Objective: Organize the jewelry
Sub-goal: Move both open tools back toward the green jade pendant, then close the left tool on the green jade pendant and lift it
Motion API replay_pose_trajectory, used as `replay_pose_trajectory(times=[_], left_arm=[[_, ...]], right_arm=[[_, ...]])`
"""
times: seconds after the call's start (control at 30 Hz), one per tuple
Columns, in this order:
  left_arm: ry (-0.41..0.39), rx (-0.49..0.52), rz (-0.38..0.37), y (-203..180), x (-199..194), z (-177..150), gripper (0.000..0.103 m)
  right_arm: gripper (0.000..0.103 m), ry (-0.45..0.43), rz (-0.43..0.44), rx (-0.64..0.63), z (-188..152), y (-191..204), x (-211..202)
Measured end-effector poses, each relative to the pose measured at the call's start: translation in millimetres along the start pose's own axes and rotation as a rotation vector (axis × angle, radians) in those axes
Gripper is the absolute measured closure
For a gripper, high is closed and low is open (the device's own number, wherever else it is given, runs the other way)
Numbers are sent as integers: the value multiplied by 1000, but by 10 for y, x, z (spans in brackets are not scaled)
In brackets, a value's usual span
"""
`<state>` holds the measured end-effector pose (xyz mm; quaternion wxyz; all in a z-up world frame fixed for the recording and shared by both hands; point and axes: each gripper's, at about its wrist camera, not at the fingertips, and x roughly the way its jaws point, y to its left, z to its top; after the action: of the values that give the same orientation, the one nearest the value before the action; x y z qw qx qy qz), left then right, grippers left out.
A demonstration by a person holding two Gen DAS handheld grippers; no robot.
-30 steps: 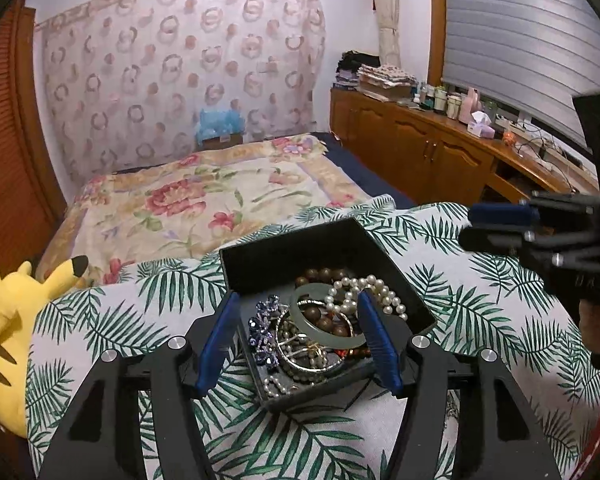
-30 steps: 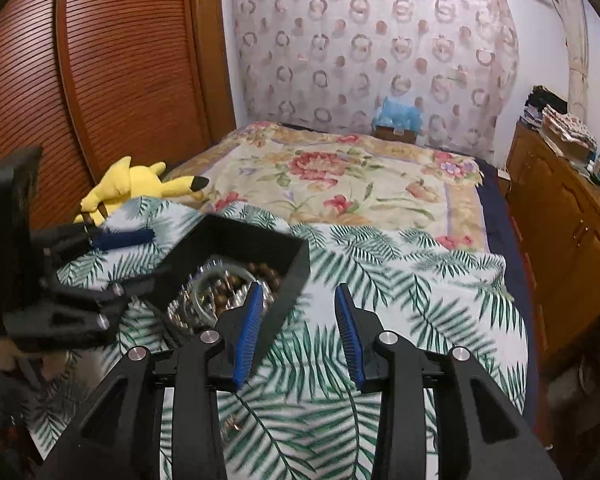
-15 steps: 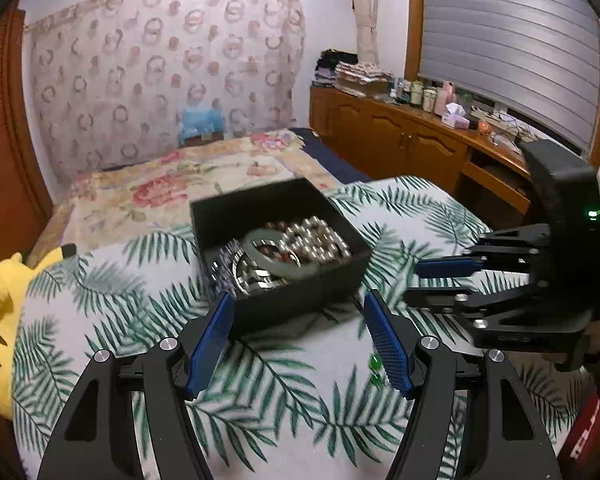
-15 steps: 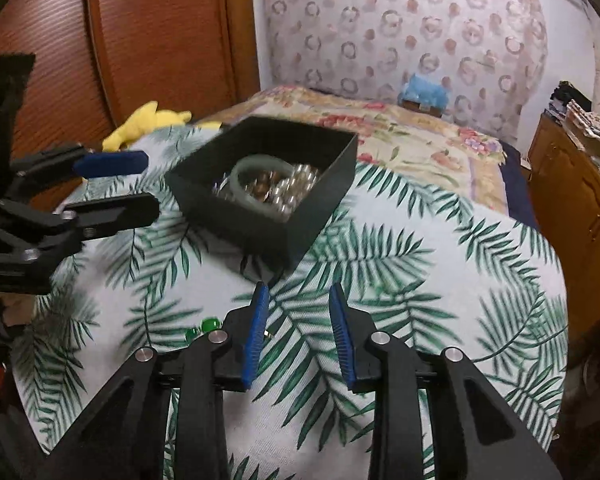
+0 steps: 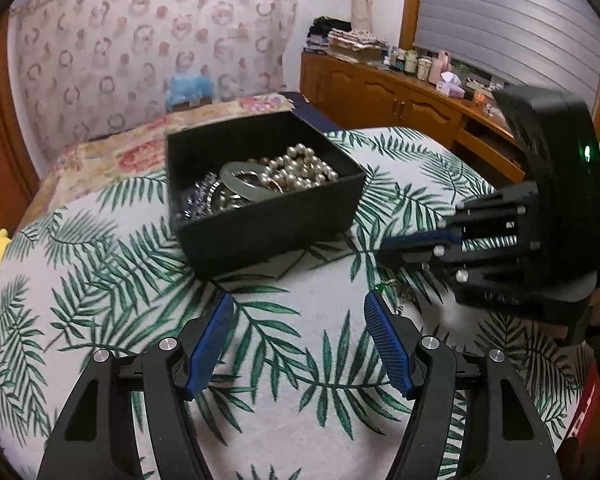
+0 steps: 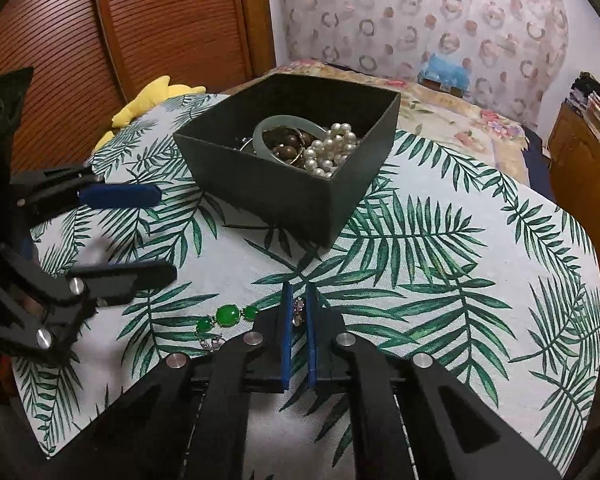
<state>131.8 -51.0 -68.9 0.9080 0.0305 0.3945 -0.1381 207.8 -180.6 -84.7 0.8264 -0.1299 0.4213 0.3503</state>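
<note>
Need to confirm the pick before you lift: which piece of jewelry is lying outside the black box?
The green-stone bracelet, alone on the palm-print cloth with one end between the right gripper's shut jaws. The pearls, jade bangle and brown beads sit inside the black box.

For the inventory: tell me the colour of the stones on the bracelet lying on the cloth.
Bright green stones on the bracelet, clearest in the right wrist view.

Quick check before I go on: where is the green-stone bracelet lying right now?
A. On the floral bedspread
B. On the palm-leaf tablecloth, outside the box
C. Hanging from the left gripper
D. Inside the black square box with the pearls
B: the green-stone bracelet lies on the palm-leaf tablecloth in front of the black square box, one end between the pads of the right gripper.
</note>
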Motion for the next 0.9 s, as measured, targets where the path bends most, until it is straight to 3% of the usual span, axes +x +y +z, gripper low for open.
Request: replay_pose_trajectory(times=[0.23,0.37,0.53,0.67,0.9], left_arm=[[24,35,-30,-141,109,0,38],[41,55,-47,-205,193,45,59],[53,71,-61,-276,244,84,61],[63,90,-55,-350,279,78,74],[65,115,-41,-402,330,68,84]], right_arm=[[96,-38,4,34,-39,-136,-180],[96,-50,-14,47,-85,-196,-253],[96,-58,-28,57,-133,-265,-313],[96,-61,-33,57,-146,-277,-334],[96,-64,-39,44,-144,-247,-351]])
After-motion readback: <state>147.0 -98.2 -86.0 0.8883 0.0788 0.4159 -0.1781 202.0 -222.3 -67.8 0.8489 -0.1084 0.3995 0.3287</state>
